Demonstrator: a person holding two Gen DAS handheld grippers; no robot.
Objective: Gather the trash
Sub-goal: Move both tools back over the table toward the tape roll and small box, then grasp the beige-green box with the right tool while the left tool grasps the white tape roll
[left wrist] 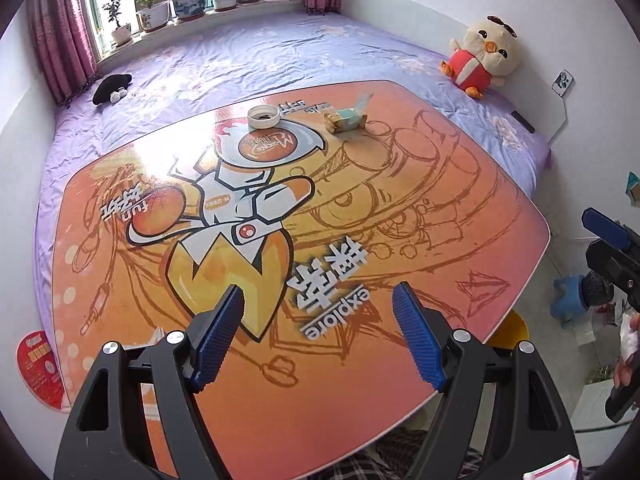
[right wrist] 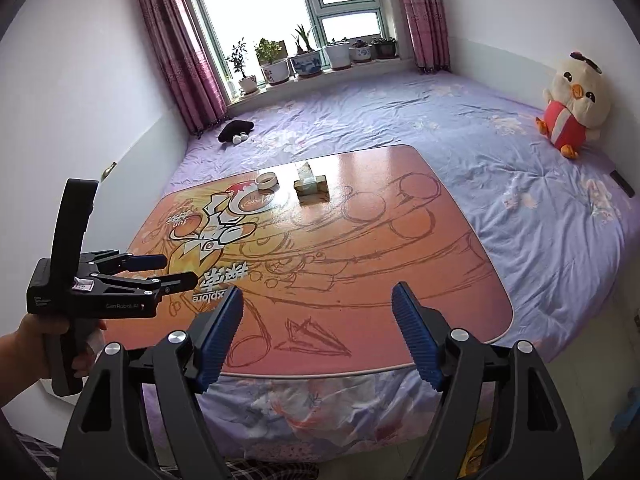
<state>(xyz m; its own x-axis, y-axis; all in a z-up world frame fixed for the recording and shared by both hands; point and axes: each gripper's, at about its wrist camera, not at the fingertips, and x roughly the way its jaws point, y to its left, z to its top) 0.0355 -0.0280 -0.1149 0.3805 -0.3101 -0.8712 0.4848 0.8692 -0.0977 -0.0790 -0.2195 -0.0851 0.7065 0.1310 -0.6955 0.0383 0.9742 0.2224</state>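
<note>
A purple-sheeted bed [right wrist: 500, 168] under a window carries an orange cartoon-printed counter [left wrist: 360, 240]. Two bits of trash lie at its far edge: one white lid [left wrist: 263, 117] and, to its right, one crumpled wrapper [left wrist: 346, 121] whose print is unreadable. Both the left tongs [left wrist: 318, 336] and the right tongs [right wrist: 318, 336] stand wide with nothing between them.

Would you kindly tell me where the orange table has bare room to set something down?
The orange cartoon-printed table is bare across its near half and right side. Only its far edge is occupied: a white round lid sits beside a crumpled green wrapper, apart.
</note>
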